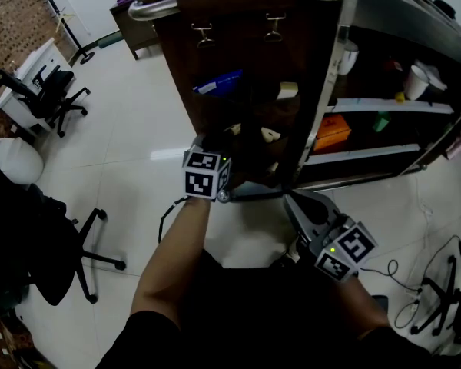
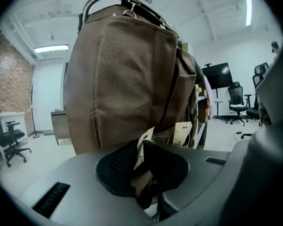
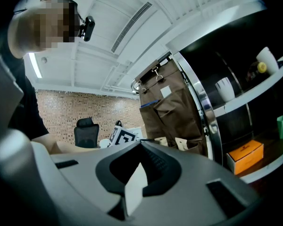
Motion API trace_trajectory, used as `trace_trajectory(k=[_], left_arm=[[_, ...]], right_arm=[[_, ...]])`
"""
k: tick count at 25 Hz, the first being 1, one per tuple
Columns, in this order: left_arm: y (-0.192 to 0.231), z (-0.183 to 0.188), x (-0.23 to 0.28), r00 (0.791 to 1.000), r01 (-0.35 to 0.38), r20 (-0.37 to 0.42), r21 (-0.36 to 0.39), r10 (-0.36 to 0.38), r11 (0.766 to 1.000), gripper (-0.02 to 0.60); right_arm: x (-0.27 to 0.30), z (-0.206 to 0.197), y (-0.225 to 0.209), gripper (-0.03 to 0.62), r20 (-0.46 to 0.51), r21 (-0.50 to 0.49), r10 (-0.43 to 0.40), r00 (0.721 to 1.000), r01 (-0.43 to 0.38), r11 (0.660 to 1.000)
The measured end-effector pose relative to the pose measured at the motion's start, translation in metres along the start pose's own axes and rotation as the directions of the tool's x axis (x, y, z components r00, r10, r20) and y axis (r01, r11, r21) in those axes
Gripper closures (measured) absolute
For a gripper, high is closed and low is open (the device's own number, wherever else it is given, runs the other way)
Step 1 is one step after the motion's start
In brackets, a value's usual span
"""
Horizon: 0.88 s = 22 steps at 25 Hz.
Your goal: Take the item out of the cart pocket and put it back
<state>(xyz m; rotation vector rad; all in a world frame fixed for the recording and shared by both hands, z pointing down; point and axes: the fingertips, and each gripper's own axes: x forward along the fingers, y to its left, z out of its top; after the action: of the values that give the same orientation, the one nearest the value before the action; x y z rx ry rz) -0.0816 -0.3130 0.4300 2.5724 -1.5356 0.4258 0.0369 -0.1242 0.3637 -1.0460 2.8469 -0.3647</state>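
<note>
One sachet (image 2: pixel 142 147), upright, long axis vertical, thin edge to the camera, stands at a low pocket (image 2: pixel 170 135) of the cart's brown bag (image 2: pixel 127 79), loose between the parted jaws of the left gripper (image 2: pixel 147 168), with a packet (image 2: pixel 183 132) just beside it, while the right gripper (image 3: pixel 137 171) clamps a spare sachet (image 3: pixel 134 192).

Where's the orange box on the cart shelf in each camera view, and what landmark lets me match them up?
Head view: the orange box sits right of centre, on a lower cart shelf.
Left gripper view: not visible there.
Right gripper view: the box is at lower right, on the cart shelf.
Shared landmark: the brown hanging organizer, left of the box wherever both show.
</note>
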Motion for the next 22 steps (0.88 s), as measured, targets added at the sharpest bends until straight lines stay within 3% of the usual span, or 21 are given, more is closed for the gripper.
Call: trace_trajectory(k=[4, 7, 14, 16, 22], left_arm=[[-0.003, 0.021, -0.019, 0.998, 0.018, 0.055, -0.037, -0.016, 0.999, 0.534], [-0.009, 0.051, -0.044, 0.99, 0.05, 0.138, -0.063, -0.04, 0.997, 0.534], [-0.035, 0.117, -0.124, 0.941, 0.126, 0.323, -0.05, -0.103, 0.991, 0.535], [-0.042, 0.125, -0.144, 0.93, 0.143, 0.348, -0.051, -0.116, 0.988, 0.576], [-0.072, 0.102, -0.189, 0.928, 0.169, 0.347, -0.06, -0.138, 0.984, 0.581]], right_arm=[[0.0, 0.0, 0.001, 0.579, 0.001, 0.001, 0.001, 1.0, -0.001, 1.0], [0.001, 0.0, 0.004, 0.579, 0.003, 0.001, 0.006, 1.0, -0.006, 1.0], [0.004, 0.002, 0.012, 0.579, 0.011, 0.0, 0.025, 1.0, -0.025, 1.0], [0.003, 0.001, 0.014, 0.579, 0.009, -0.001, 0.03, 0.999, -0.03, 1.0], [-0.002, 0.002, 0.018, 0.579, 0.001, 0.009, 0.04, 0.999, -0.04, 0.999]])
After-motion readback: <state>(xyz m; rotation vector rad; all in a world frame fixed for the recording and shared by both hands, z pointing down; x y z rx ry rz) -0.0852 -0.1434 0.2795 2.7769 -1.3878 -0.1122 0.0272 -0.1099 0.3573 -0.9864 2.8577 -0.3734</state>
